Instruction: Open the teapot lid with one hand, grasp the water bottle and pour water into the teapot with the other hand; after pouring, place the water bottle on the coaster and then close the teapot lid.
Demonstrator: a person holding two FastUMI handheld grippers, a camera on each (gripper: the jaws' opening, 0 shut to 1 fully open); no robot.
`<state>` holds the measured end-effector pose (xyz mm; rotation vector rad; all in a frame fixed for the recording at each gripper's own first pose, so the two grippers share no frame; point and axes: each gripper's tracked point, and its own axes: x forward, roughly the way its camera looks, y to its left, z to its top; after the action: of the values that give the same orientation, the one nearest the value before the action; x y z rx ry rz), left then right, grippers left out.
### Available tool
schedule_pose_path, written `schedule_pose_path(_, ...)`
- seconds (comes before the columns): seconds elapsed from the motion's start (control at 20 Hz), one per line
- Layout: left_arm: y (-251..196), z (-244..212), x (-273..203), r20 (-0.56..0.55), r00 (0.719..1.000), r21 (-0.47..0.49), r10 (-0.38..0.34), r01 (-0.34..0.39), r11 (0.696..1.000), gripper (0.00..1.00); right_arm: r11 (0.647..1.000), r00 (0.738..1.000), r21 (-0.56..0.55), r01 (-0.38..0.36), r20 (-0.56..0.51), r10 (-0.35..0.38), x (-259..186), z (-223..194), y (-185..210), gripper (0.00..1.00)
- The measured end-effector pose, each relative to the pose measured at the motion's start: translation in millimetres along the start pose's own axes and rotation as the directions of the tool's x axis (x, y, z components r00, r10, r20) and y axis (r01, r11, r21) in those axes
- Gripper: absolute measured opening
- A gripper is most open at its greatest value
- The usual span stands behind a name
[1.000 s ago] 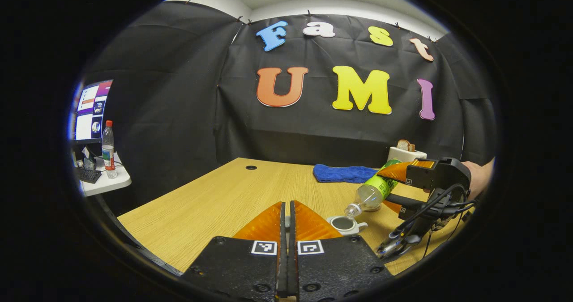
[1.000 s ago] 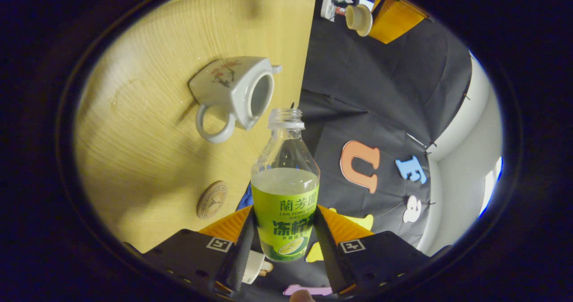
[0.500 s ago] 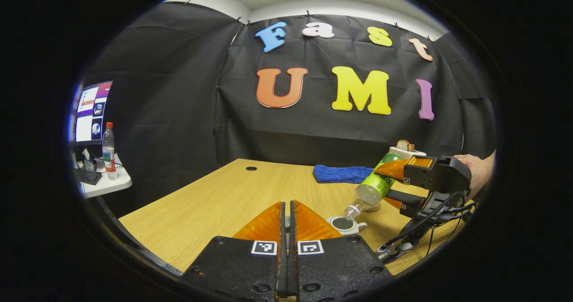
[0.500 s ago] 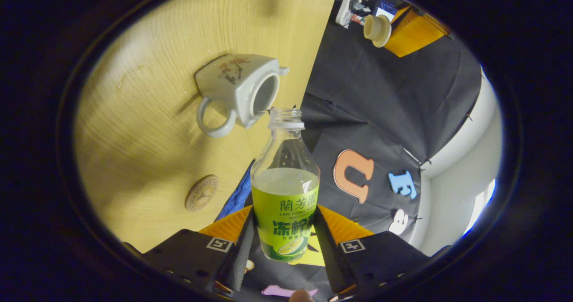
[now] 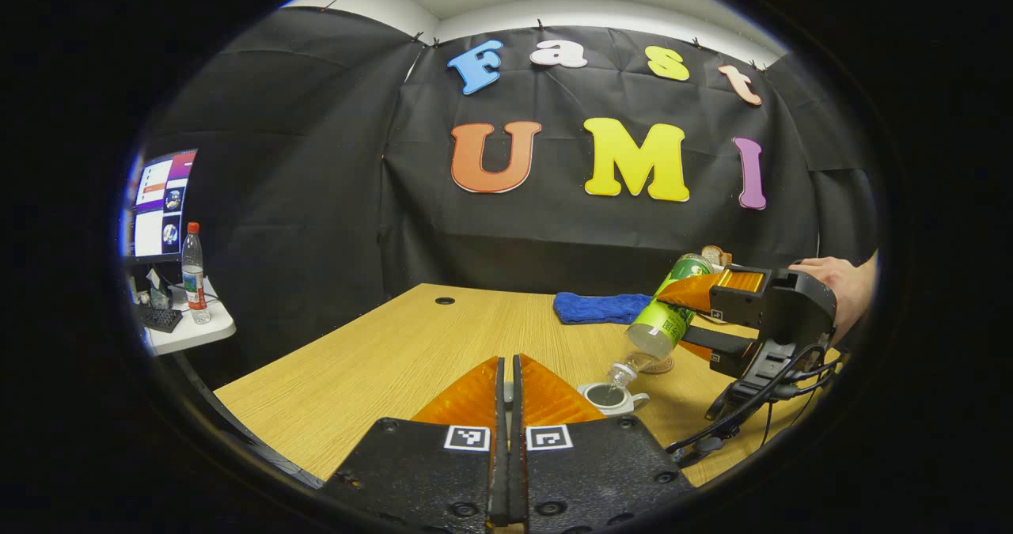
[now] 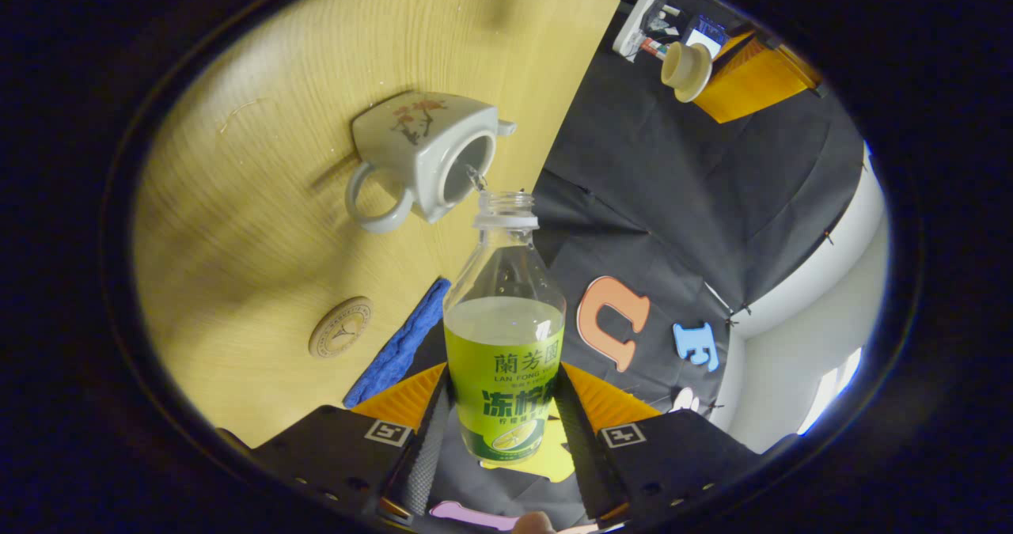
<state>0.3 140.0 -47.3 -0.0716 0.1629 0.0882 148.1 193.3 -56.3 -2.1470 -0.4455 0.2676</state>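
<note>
Change: the water bottle (image 6: 504, 336) has tipped further; water now falls from its mouth into the teapot (image 6: 422, 162).
Right gripper (image 6: 504, 427): fingers clamp the bottle's label.
Left gripper (image 5: 508, 407): nearly closed, apparently pinching the lid (image 6: 685, 70).
Counts: 1 teapot, 1 coaster (image 6: 340, 327), 1 blue cloth (image 5: 599, 307) at the table's (image 5: 380, 360) far side.

Materials under your hands

You work over a matt, wood-grain tabletop (image 6: 261, 225); the teapot (image 6: 419, 158) looks like smooth glazed ceramic, the water bottle (image 6: 504, 336) is clear glossy plastic with a shiny printed label, the coaster (image 6: 340, 327) seems wooden, and the blue cloth (image 5: 601, 307) near the far edge looks soft and fuzzy.
</note>
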Motion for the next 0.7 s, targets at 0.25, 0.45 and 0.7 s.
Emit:
schedule_pose_path(0.25, 1, 2, -1, 0.002, 1.000, -0.001, -0.001, 0.001, 1.000, 0.02, 0.999, 1.000, -0.039, 0.010, -0.003, -0.010, 0, 2, -6, 0.71)
schedule_pose_path(0.45, 1, 2, -2, 0.002, 1.000, -0.001, 0.001, -0.001, 1.000, 0.03, 0.998, 1.000, -0.058, 0.011, -0.001, -0.011, 0, 3, -8, 0.71)
schedule_pose_path(0.7, 0, 3, -2, 0.002, 1.000, -0.001, 0.000, 0.000, 1.000, 0.02, 0.996, 1.000, -0.088, 0.014, 0.000, -0.014, 1, 5, -13, 0.72)
